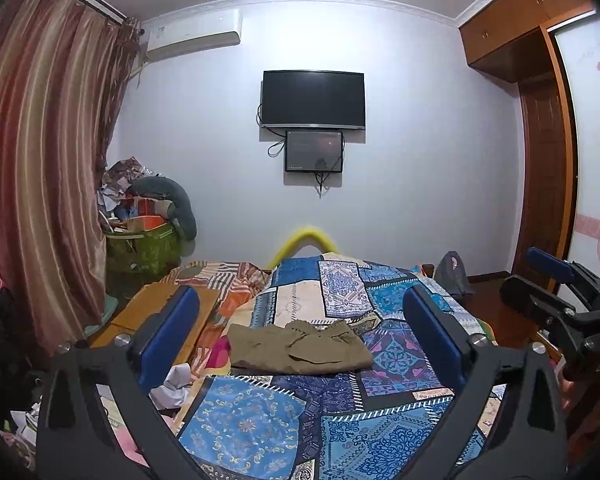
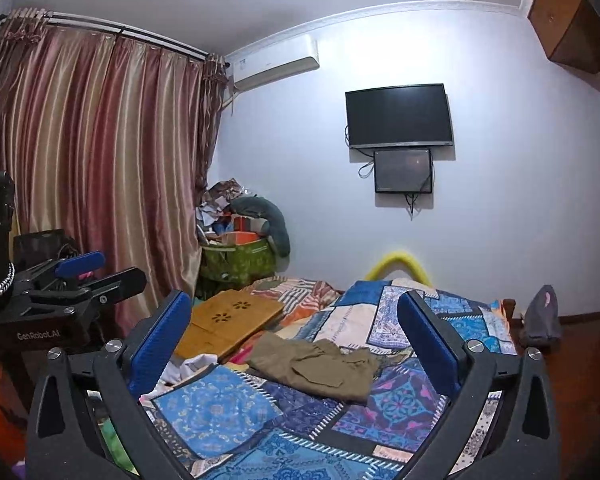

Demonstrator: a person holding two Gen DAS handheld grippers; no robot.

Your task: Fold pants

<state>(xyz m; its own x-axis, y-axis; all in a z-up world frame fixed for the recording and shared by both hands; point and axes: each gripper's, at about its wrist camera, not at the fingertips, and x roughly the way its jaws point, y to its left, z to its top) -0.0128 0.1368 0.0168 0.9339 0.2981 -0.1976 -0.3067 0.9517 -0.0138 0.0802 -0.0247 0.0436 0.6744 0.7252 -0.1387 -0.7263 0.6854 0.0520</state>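
Folded olive pants (image 1: 300, 348) (soft, rumpled rectangle) lie on patchwork bedspread (image 1: 400, 360); left tongs (image 1: 300, 328) and right tongs (image 2: 296, 340) gape wide, empty.

Pretty dim indoor light, cool bluish cast on the wall (image 1: 420, 160), no hard glare. Soft shadows sit under the TV (image 1: 314, 98). Heavy fisheye warp bends the curtain (image 1: 40, 140) and ceiling line, corners go black. Slightly soft overall, colours look oversaturated on the bed (image 2: 300, 420).

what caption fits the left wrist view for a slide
Open left gripper framing folded olive-brown pants on a blue patchwork bedspread.
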